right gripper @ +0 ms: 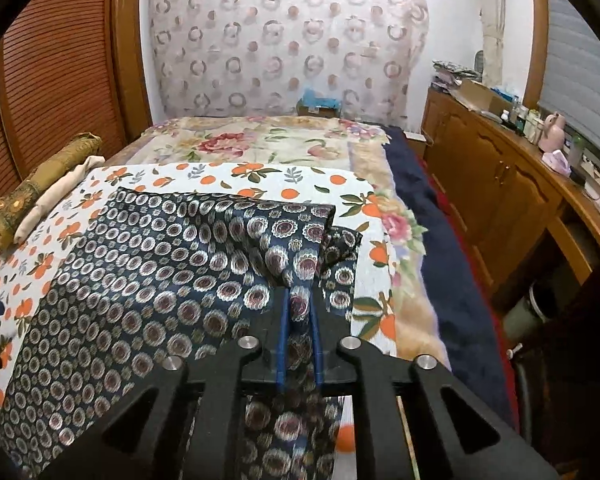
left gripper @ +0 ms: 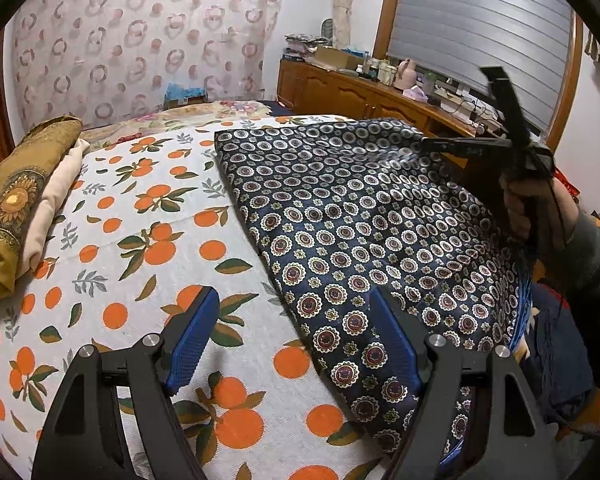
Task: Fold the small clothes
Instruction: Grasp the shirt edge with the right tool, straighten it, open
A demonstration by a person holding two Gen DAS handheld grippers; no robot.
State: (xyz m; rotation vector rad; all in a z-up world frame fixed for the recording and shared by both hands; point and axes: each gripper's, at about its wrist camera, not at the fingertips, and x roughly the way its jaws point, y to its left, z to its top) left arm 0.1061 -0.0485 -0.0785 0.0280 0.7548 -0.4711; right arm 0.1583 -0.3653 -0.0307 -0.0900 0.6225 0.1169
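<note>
A dark navy cloth with round medallion print [left gripper: 360, 232] lies spread on the orange-print bed cover [left gripper: 140, 240]. My left gripper [left gripper: 294, 336] is open and empty, just above the cloth's near left edge. My right gripper [right gripper: 299, 312] is shut on the cloth's right edge [right gripper: 296, 264] and lifts it, so the fabric bunches and folds over there. The right gripper also shows in the left wrist view [left gripper: 432, 145] at the cloth's far right side. The rest of the cloth [right gripper: 140, 280] lies flat.
Folded clothes, olive gold [left gripper: 16, 200] and cream [left gripper: 56, 200], lie at the bed's left edge. A floral quilt [right gripper: 260, 140] covers the far bed. A wooden cabinet [right gripper: 500, 184] with clutter stands on the right. A slatted wooden door [right gripper: 52, 80] is on the left.
</note>
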